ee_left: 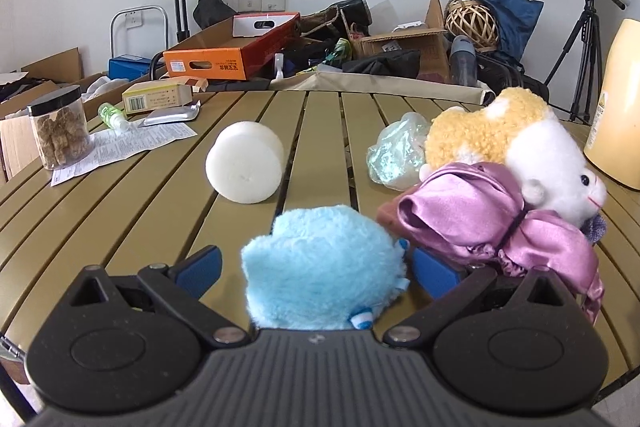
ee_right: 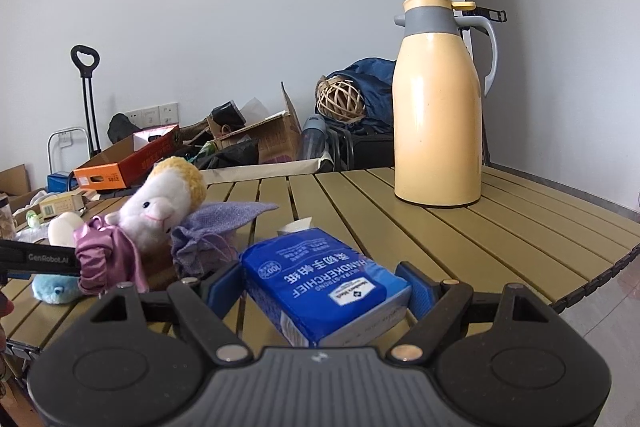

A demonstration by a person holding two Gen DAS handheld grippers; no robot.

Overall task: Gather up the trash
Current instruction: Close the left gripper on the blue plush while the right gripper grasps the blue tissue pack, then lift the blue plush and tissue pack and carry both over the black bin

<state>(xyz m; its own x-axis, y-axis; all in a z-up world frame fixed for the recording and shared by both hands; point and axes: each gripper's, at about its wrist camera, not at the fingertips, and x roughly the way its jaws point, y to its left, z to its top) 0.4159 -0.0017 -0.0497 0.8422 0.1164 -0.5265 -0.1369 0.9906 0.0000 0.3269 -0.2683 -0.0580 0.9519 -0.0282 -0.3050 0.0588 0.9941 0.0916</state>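
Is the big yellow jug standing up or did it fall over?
Standing up. The yellow jug sits flat on the table, lid on top.

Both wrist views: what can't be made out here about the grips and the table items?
- Left wrist view: whether the left gripper pads press the blue plush; its fur hides them.
- Right wrist view: the tissue pack sits between the right gripper pads; contact is unclear.
- Left wrist view: thermos cut by the frame edge.
- Leaflet print too small.
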